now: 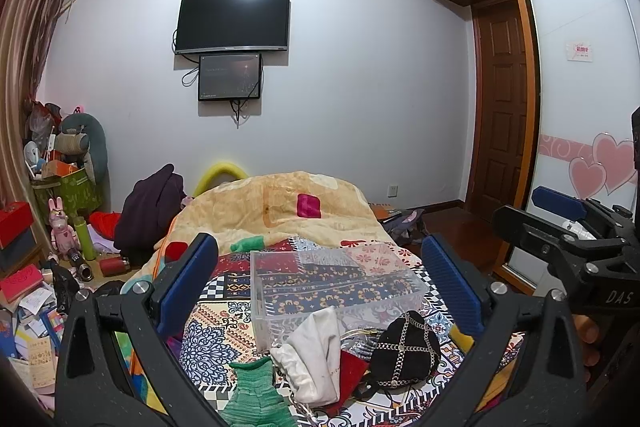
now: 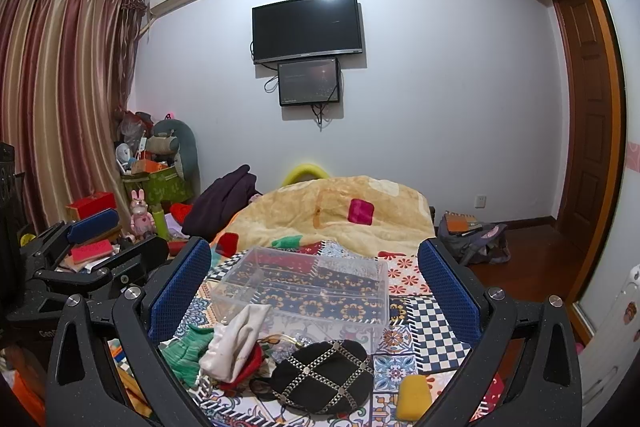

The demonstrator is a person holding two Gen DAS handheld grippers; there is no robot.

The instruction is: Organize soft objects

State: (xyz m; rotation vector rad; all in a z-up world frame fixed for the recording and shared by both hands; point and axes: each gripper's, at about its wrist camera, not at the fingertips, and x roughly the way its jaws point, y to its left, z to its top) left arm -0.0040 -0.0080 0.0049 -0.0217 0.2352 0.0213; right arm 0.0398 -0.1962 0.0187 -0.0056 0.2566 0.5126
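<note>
A clear plastic box (image 1: 340, 291) (image 2: 308, 291) stands empty on the patterned bedspread. In front of it lie a white cloth pouch (image 1: 316, 359) (image 2: 236, 343), a green knitted piece (image 1: 256, 395) (image 2: 186, 351), a red cloth (image 1: 352, 367) (image 2: 244, 367), a black chain-trimmed pouch (image 1: 404, 351) (image 2: 320, 375) and a yellow sponge (image 2: 414, 397) (image 1: 460, 337). My left gripper (image 1: 320, 287) is open and empty, above the pile. My right gripper (image 2: 316, 287) is open and empty, above the pile; it also shows at the right edge of the left wrist view (image 1: 568, 223).
A beige blanket (image 1: 280, 207) (image 2: 340, 211) is heaped at the far end of the bed. A dark garment (image 1: 152, 207) lies to its left. Clutter, boxes and toys (image 1: 60, 227) fill the floor at left. A bag (image 2: 472, 235) lies on the floor at right by the wardrobe.
</note>
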